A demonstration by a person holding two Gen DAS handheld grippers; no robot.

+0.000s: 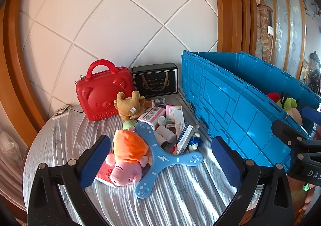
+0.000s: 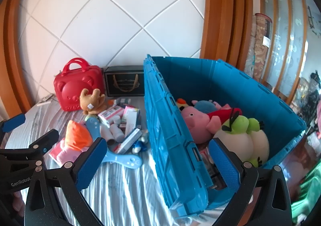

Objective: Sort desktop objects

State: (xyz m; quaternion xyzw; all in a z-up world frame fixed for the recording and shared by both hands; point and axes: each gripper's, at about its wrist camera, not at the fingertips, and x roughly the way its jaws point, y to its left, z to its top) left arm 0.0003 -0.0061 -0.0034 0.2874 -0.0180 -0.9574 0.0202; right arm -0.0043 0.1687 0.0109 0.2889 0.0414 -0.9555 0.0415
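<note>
A pile lies on the striped cloth: a pink pig plush in orange, a blue three-armed boomerang, a brown bear plush, medicine boxes and white bottles. My left gripper is open and empty, hovering just before the pig and boomerang. My right gripper is open and empty, astride the near wall of the blue crate. The crate holds a pink pig plush and a green-and-white plush. The pile also shows in the right wrist view.
A red bear-face case and a black gift box stand against the white tiled wall. A small white device with a cord lies at the far left. The crate walls off the right side.
</note>
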